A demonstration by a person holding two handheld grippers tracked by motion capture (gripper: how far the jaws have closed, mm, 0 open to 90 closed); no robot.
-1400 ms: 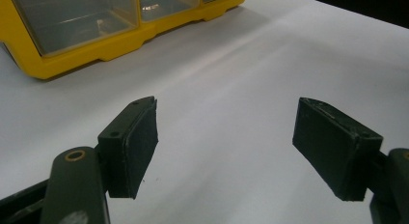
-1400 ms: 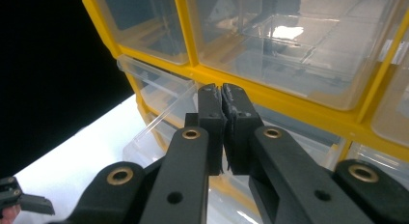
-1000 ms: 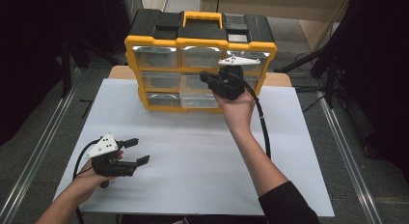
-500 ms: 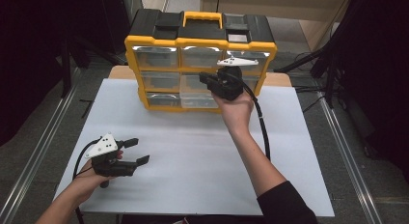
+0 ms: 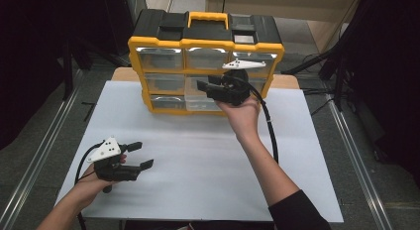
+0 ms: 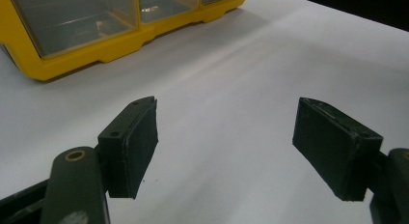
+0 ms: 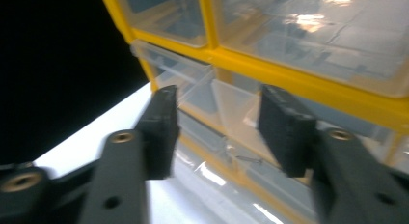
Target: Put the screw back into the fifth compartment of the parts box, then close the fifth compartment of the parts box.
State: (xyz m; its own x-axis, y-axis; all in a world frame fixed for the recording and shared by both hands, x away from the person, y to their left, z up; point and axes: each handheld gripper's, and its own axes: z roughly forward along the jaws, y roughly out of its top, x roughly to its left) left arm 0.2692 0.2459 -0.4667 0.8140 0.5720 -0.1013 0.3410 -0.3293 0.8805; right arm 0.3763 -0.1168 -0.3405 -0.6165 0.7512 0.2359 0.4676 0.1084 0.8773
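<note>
A yellow and black organizer [image 5: 205,46] with clear drawers stands at the back of the white table [image 5: 198,165]. My right gripper [image 5: 204,87] is held up against its middle row. Its jaws have just been opening, and they now stand apart in front of a clear drawer [image 7: 212,96] that juts out a little from the yellow frame [image 7: 299,74]; the pads do not press on it. My left gripper [image 5: 141,155] rests low at the table's near left, open, with bare table between its pads [image 6: 135,142]. The organizer's bottom row [image 6: 72,55] lies ahead of it.
A black cable [image 5: 270,136] trails from the right gripper down along the forearm. Metal rails [image 5: 34,175] run along the floor on both sides of the table. Dark equipment stands at the left and right edges.
The right gripper's jaws, shut at the organizer's front before, now stand apart. Neither hand has shifted, and the left gripper looks the same.
</note>
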